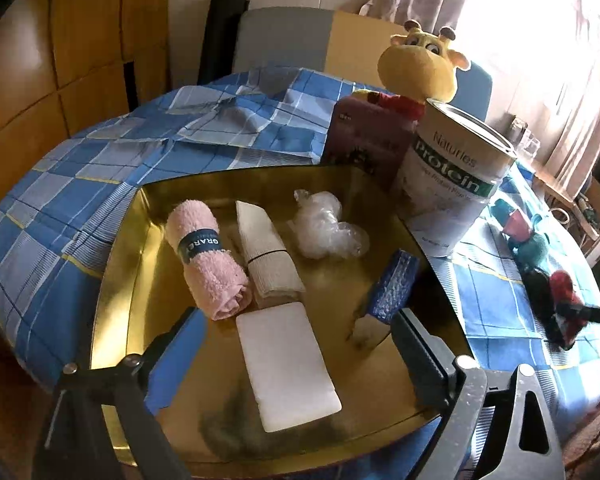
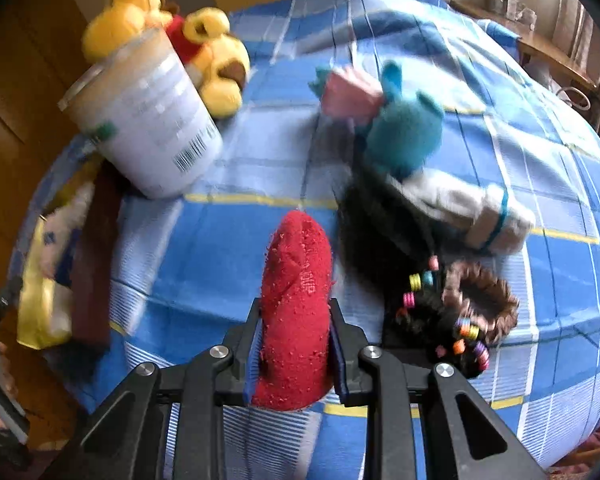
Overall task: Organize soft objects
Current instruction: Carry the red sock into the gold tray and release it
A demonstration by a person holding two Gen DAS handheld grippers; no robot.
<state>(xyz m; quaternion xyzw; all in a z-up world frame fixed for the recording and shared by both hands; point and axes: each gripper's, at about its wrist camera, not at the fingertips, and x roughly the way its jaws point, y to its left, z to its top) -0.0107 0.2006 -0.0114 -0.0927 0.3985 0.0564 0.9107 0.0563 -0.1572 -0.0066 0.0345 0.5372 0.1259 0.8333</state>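
The red terry cloth (image 2: 296,320) stands pinched between the 2 pads of the right gripper (image 2: 296,344), its free end poking up above the blue checked tablecloth (image 2: 228,240), so the step in hand looks like carrying it over to the gold tray (image 1: 120,248) on the left. The grip sits low on the cloth and looks firm; the fabric is limp, so it should be carried with the clench unbroken and the loose end kept from dragging over the pile beside it: the teal and pink plush (image 2: 396,136), the rolled grey cloth (image 2: 460,208) and the beaded dark hairpiece (image 2: 460,320). In the tray already lie 5 things: a rolled pink towel (image 1: 210,256), a beige roll (image 1: 268,252), a white sponge (image 1: 288,364), a clump of clear plastic (image 1: 324,228) and a blue sponge (image 1: 392,284). The left gripper (image 1: 296,344) hangs over the white sponge with jaws spread wide and nothing between them, so it should clear the tray first. The bare patch beside the blue sponge looks the best landing spot; the protein tin (image 1: 456,184) close to the tray's far corner is the thing to steer around.
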